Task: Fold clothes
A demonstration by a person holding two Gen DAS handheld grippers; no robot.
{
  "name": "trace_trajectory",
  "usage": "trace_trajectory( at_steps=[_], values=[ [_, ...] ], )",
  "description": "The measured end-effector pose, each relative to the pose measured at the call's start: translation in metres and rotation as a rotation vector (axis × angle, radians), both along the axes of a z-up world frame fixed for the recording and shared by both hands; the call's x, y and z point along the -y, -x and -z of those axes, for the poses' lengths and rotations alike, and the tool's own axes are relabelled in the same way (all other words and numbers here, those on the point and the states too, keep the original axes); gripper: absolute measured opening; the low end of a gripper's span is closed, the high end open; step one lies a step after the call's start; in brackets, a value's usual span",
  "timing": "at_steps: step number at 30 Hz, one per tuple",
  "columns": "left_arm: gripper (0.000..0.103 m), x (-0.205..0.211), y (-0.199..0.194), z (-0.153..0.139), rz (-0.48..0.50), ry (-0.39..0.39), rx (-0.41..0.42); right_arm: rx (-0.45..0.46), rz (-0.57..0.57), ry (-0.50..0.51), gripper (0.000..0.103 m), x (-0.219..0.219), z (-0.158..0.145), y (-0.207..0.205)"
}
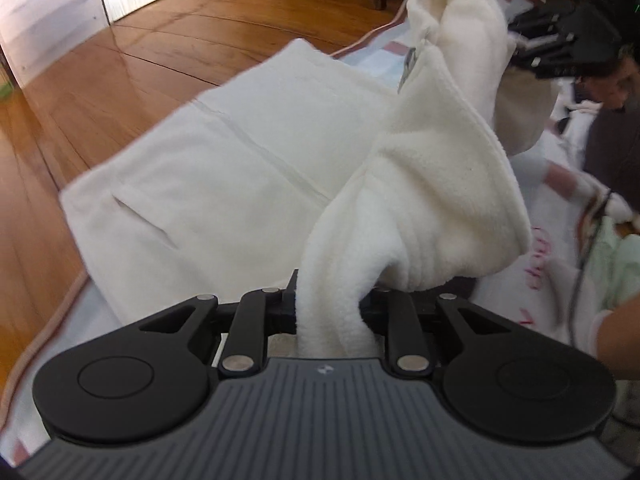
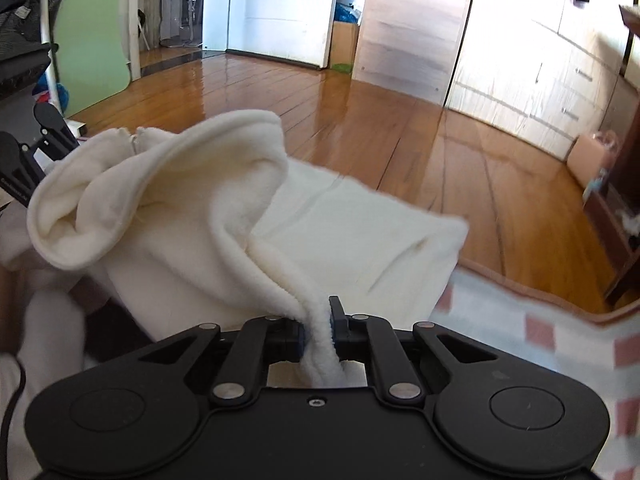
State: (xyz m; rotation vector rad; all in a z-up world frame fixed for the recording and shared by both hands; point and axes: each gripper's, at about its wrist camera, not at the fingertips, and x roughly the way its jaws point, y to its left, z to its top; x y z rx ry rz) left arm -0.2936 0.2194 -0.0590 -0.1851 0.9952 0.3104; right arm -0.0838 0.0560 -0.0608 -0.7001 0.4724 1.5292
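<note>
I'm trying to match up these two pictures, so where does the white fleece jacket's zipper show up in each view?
Left wrist view: the zipper hangs upper right of centre, on the lifted white fleece jacket.
Right wrist view: only a bit of it shows at upper left, at the bunched collar.
Shared landmark: the wooden floor beyond the jacket.

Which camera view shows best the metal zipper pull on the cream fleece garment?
The left wrist view: the metal zipper pull hangs in plain sight on the raised part of the cream fleece garment. In the right wrist view, only a small blurred zipper edge appears at the top of the garment's bunched folds; no pull is discernible.
</note>
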Motion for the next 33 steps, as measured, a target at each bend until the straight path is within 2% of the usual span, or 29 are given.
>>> trace_trajectory(
  at_steps=[3, 6, 8, 10, 11, 12, 13, 14, 15, 16, 19, 22, 24, 29, 31, 33],
  values=[
    [0.020, -0.024, -0.012, 0.001, 0.021, -0.016, -0.042, 0.034, -0.001, 0.013, 0.012, -0.024, -0.009, 0.002],
    [0.020, -0.057, -0.029, 0.000, 0.071, -0.012, -0.094, 0.042, -0.020, 0.068, 0.012, -0.057, -0.014, -0.003],
    [0.021, -0.082, -0.040, -0.003, 0.113, -0.039, -0.137, 0.040, -0.029, 0.112, 0.012, -0.084, -0.019, -0.009],
    [0.028, -0.111, -0.056, -0.004, 0.147, -0.072, -0.177, 0.041, -0.035, 0.146, 0.012, -0.121, -0.026, -0.021],
    [0.046, -0.131, -0.065, -0.002, 0.146, -0.101, -0.195, 0.043, -0.038, 0.162, 0.012, -0.141, -0.029, -0.028],
    [0.081, -0.150, -0.072, 0.003, 0.128, -0.149, -0.212, 0.045, -0.030, 0.196, 0.012, -0.165, -0.027, -0.037],
    [0.097, -0.168, -0.078, 0.011, 0.088, -0.211, -0.231, 0.047, 0.009, 0.237, 0.013, -0.191, -0.021, -0.047],
    [0.103, -0.186, -0.082, 0.019, 0.047, -0.260, -0.248, 0.054, 0.087, 0.263, 0.027, -0.214, -0.011, -0.059],
    [0.103, -0.204, -0.084, 0.030, -0.004, -0.255, -0.257, 0.062, 0.164, 0.288, 0.050, -0.236, -0.001, -0.071],
    [0.103, -0.220, -0.081, 0.040, -0.071, -0.215, -0.251, 0.070, 0.242, 0.307, 0.057, -0.256, 0.010, -0.083],
    [0.103, -0.249, -0.053, 0.062, -0.267, -0.116, -0.134, 0.054, 0.421, 0.291, 0.057, -0.274, 0.041, -0.110],
    [0.103, -0.261, -0.006, 0.067, -0.381, -0.079, 0.029, -0.130, 0.530, 0.221, 0.057, -0.246, 0.057, -0.129],
    [0.103, -0.269, 0.022, 0.066, -0.453, -0.048, 0.105, -0.254, 0.564, 0.187, 0.057, -0.220, 0.064, -0.136],
    [0.103, -0.285, 0.085, 0.054, -0.612, 0.069, 0.359, -0.417, 0.594, 0.146, 0.058, -0.171, 0.070, -0.142],
    [0.103, -0.281, 0.104, 0.059, -0.690, 0.085, 0.405, -0.448, 0.599, 0.143, 0.058, -0.162, 0.072, -0.142],
    [0.103, -0.278, 0.113, 0.069, -0.739, 0.106, 0.407, -0.459, 0.608, 0.143, 0.058, -0.162, 0.073, -0.141]
  ],
)
